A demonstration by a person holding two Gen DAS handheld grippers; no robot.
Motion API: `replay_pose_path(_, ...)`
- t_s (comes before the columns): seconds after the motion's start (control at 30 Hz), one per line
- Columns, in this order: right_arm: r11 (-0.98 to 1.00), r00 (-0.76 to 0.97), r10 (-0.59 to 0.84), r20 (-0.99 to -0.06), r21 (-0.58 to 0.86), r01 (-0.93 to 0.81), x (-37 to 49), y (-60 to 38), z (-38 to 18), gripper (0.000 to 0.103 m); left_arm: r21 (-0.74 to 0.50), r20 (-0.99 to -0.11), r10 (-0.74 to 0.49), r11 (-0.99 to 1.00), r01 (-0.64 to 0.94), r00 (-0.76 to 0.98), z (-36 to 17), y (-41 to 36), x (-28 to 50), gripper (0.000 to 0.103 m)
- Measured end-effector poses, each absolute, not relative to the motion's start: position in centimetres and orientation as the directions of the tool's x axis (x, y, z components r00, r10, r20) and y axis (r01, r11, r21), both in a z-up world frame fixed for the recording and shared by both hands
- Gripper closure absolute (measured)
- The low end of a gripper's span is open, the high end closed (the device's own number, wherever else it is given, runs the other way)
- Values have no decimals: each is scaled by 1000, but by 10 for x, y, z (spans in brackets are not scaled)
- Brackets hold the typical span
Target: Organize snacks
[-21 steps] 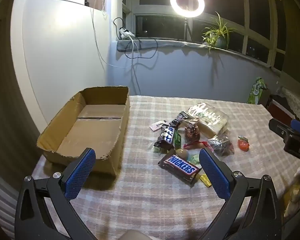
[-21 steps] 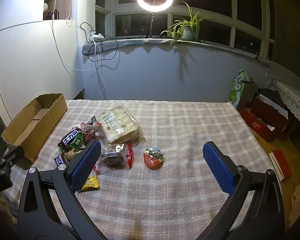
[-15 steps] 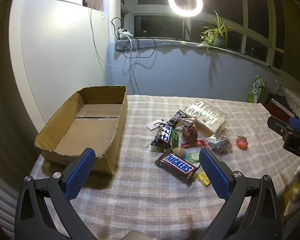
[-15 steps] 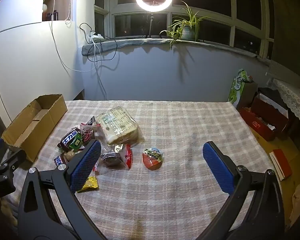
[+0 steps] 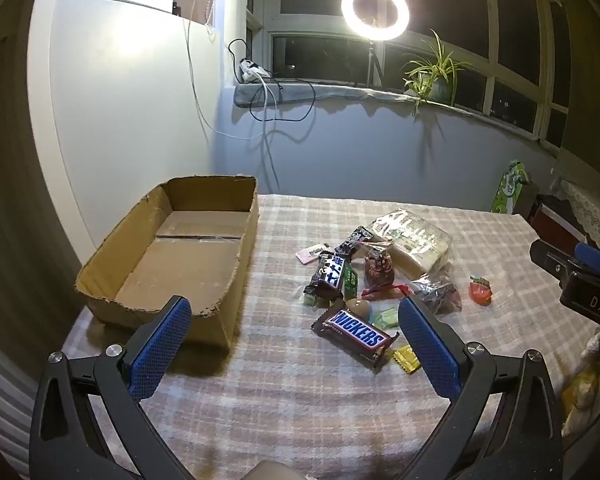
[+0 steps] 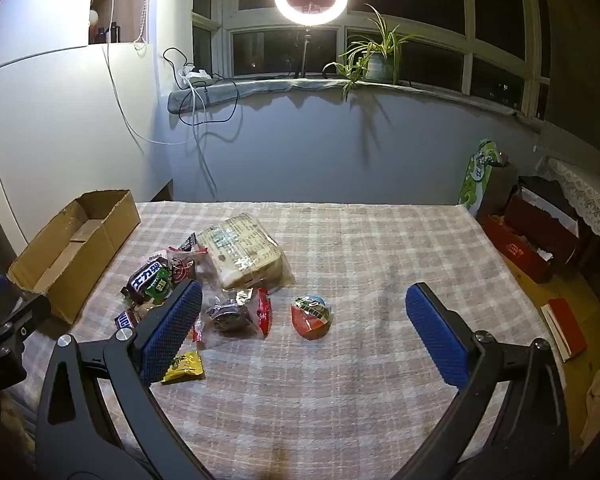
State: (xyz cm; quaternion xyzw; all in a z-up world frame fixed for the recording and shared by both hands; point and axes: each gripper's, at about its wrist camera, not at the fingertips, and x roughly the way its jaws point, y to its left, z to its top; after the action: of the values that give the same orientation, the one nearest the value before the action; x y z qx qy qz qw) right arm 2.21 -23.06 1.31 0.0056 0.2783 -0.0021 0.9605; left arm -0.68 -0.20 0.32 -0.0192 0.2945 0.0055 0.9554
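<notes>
A pile of snacks lies on the checked tablecloth (image 5: 284, 392): a Snickers bar (image 5: 355, 334) nearest, a dark bar with white characters (image 5: 329, 274), a large clear bread pack (image 5: 412, 240), a small yellow packet (image 5: 406, 358) and a red round snack (image 5: 480, 290). An empty cardboard box (image 5: 188, 256) stands left of the pile. My left gripper (image 5: 296, 344) is open and empty, above the table just short of the Snickers bar. My right gripper (image 6: 304, 336) is open and empty, with the red round snack (image 6: 311, 317) between its fingers' line of sight; the bread pack (image 6: 242, 254) and box (image 6: 74, 248) lie beyond.
The wall (image 5: 360, 152) runs behind the table, with a ring light (image 5: 375, 10) and a plant (image 5: 432, 76) on the sill. Red boxes (image 6: 524, 240) and a red book (image 6: 564, 328) sit on the floor right of the table. The right gripper's body (image 5: 584, 280) shows at the right edge.
Both grippers have drifted slightly; the left view has shifted so that the box and snacks sit a little lower and closer. Both stay open and empty.
</notes>
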Motion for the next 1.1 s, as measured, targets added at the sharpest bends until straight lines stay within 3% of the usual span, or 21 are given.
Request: replay_pose_path(1.1, 1000, 840, 6, -542, 9, -2, 25, -225, 11, 0, -47, -554, -14, 999, -15, 833, 6, -2, -5, 0)
